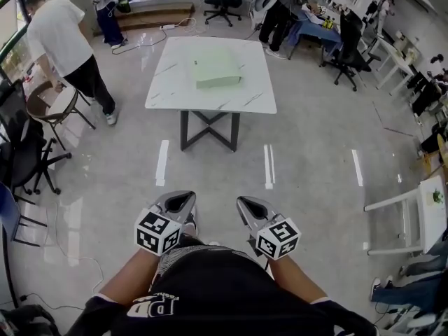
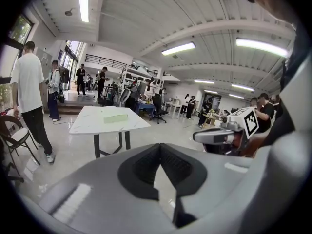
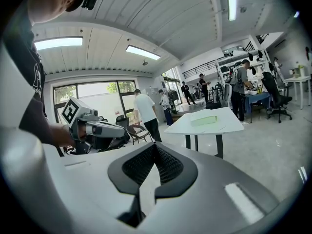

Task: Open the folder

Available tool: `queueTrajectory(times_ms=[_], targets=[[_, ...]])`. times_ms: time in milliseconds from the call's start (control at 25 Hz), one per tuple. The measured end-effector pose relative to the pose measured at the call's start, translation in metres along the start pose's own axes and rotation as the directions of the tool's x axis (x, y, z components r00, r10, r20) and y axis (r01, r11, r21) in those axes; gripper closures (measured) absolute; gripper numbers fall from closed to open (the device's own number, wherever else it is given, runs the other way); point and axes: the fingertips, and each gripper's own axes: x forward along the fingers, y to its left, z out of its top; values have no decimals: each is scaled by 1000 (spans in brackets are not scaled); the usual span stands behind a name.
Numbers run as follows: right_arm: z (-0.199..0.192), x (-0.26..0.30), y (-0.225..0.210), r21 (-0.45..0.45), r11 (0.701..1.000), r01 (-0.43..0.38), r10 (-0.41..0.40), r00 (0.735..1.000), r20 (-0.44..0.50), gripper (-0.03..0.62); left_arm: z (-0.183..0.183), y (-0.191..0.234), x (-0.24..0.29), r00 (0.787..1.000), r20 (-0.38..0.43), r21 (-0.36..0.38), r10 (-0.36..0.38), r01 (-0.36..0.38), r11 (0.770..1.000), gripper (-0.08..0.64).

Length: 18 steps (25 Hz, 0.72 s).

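- L gripper (image 2: 160, 149): pads (image 2: 142, 165) pressed together at the tips, nothing btwn them.
- R gripper (image 3: 155, 147): same, jaws shut tip to tip, empty.
- Both are held side by side w/ a gap btwn them, close in front of the person's torso. Tips aim fwd and slightly down over the floor.
- Just behind each set of tips sits that gripper's marker cube: L cube (image 1: 158, 231), R cube (image 1: 278, 238).
- Folder (image 1: 217, 66): pale green, closed, lying flat. It is well ahead of both sets of tips, roughly in line w/ the gap btwn them, and neither gripper is near it.
- White table (image 1: 171, 89) under the folder: marble-look top, dark crossed legs. Folder sits about mid-top, a bit toward the far side.
- Glossy floor (image 1: 315, 159) lies btwn the tips and the table, w/ pale light streaks on it.
- Far out to the left of the L tips, a person in white T-shirt (image 1: 63, 37) leans over a brown chair (image 1: 59, 107). A black office chair (image 1: 24, 152) stands nearer, also left.
- Out to the right of the R tips, a small white side table (image 1: 430, 215) sits at the frame edge.
- Beyond the main table there are more people, desks and chairs; details too small to tell.
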Motion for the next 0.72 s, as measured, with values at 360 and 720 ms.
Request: queueTrajectory(times_ms=[360, 720], targets=[[-2, 36, -10, 15, 1000, -14, 15, 999, -44, 592, 1, 31, 15, 1000, -19, -27, 5, -6, 1000, 508], [27, 94, -34, 11, 999, -37, 37, 996, -75, 592, 38, 87, 43, 1000, -3, -46, 27, -27, 999, 508]])
